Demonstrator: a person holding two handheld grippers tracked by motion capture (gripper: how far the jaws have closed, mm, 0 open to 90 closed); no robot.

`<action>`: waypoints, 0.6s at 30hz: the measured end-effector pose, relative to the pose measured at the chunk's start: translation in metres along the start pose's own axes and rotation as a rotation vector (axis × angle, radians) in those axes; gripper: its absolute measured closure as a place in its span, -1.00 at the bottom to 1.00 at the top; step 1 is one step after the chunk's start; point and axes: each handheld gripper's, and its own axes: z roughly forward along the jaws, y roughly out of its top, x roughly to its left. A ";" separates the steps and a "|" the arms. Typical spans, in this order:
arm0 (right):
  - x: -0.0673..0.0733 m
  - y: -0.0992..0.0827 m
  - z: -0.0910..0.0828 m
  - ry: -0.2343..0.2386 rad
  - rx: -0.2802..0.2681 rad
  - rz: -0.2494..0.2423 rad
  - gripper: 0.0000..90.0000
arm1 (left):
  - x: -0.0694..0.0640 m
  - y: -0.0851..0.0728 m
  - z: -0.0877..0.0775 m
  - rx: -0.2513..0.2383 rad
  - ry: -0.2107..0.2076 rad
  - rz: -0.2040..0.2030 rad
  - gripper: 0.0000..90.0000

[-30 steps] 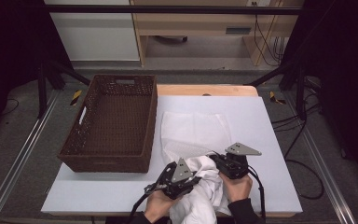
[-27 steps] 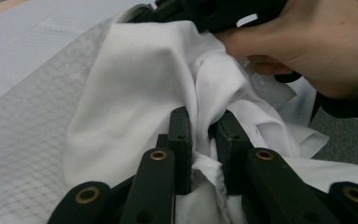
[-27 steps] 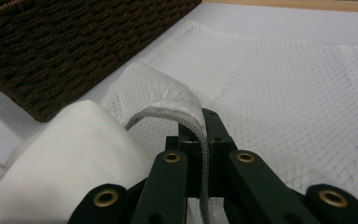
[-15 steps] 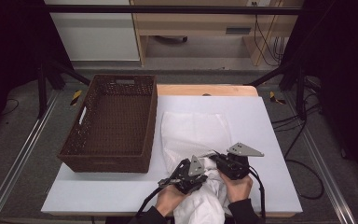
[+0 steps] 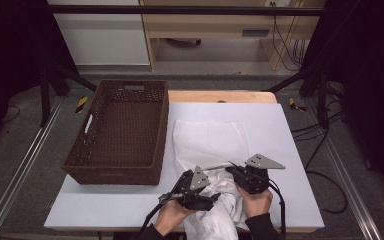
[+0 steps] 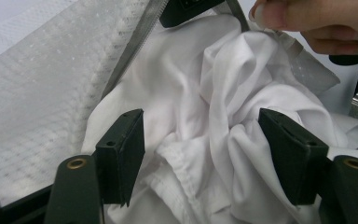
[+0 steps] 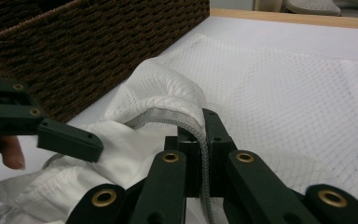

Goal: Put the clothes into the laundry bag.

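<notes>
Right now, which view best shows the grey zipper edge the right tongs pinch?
The right gripper view: the grey zipper edge runs straight between the shut right tongs. The left gripper view shows it farther off; the high view shows a thin sliver.

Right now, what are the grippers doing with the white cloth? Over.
Right hand-held gripper shut on mesh bag's grey edge. Left hand-held gripper just opened, white garment between jaws. Wicker basket alongside, clear.
</notes>
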 end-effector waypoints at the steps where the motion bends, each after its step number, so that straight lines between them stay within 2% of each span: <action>1: 0.000 0.000 0.000 0.000 0.004 -0.003 0.95 | -0.001 -0.002 0.000 0.000 -0.002 -0.002 -0.29; 6: 0.000 -0.002 -0.001 -0.007 0.011 -0.007 0.95 | -0.004 -0.015 0.009 0.045 -0.020 -0.008 -0.18; 9: -0.001 -0.003 -0.001 -0.009 0.015 -0.006 0.95 | -0.005 -0.021 0.019 0.087 -0.048 -0.048 -0.15; 11: -0.001 -0.003 0.000 -0.008 0.016 -0.008 0.95 | -0.007 -0.023 0.021 0.093 -0.050 -0.041 -0.12; 15: -0.001 -0.003 0.001 -0.011 0.020 -0.010 0.95 | -0.012 -0.022 0.020 0.105 -0.030 -0.044 0.21; 18: -0.001 -0.004 0.001 -0.007 0.024 -0.010 0.95 | -0.018 -0.019 0.016 0.091 -0.006 -0.006 0.46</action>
